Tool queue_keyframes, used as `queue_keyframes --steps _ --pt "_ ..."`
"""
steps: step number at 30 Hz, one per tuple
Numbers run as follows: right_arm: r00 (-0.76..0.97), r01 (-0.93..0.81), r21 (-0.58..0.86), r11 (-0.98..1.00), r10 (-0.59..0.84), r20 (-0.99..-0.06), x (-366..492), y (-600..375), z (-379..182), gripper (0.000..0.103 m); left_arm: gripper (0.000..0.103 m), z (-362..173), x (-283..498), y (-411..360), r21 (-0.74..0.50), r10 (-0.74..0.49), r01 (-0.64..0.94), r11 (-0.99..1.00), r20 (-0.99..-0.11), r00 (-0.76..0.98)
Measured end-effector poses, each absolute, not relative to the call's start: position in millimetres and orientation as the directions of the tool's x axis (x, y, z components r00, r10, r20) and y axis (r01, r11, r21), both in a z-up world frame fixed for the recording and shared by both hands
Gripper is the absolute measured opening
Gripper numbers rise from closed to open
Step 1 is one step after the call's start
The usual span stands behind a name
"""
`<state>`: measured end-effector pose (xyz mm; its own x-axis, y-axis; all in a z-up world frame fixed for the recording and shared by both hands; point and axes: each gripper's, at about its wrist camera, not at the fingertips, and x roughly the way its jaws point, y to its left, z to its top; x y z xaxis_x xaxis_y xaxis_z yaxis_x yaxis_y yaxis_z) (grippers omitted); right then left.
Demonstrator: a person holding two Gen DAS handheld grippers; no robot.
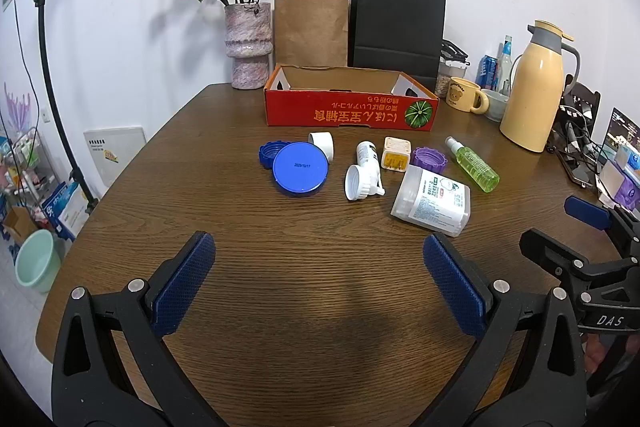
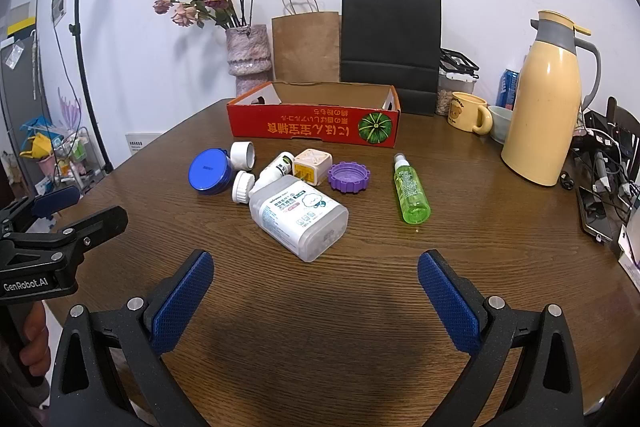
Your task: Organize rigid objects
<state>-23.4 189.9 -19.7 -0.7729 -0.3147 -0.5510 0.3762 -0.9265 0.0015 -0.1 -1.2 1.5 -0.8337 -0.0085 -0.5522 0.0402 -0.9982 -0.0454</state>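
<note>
Two hand-held grippers hover over a dark wood table with nothing yet lifted: the left gripper and the right gripper both stand with jaws spread wide and empty, angled down toward a loose row of small hard goods, apparently poised to begin sorting; the open red cardboard box, printed with a pumpkin, sits empty just behind the row, its mouth up, the likely destination; in front of it lie a blue round lid leaning on a smaller blue cap, a white cap on its side, a small white bottle lying flat with its white ribbed cap beside it, a cream plug adapter, a purple ribbed cap, a clear labelled container on its side nearest the grippers, and a green spray bottle lying apart to the right; the spread suggests items laid out for picking one by one; behind the box stand a vase of dried roses, a brown paper bag and a black paper bag against a white wall; a cream thermos jug, a bear mug and cabled clutter crowd the right edge; a light stand and storage items fill the room at left.
</note>
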Motion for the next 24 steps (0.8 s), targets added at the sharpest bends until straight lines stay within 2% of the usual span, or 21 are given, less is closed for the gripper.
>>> queue_keyframes --steps 24 --pt "-0.771 0.38 0.006 -0.925 -0.32 -0.55 -24.6 189.9 -24.0 0.103 0.103 1.0 -0.1 0.7 -0.043 -0.015 0.047 -0.998 -0.549 -0.836"
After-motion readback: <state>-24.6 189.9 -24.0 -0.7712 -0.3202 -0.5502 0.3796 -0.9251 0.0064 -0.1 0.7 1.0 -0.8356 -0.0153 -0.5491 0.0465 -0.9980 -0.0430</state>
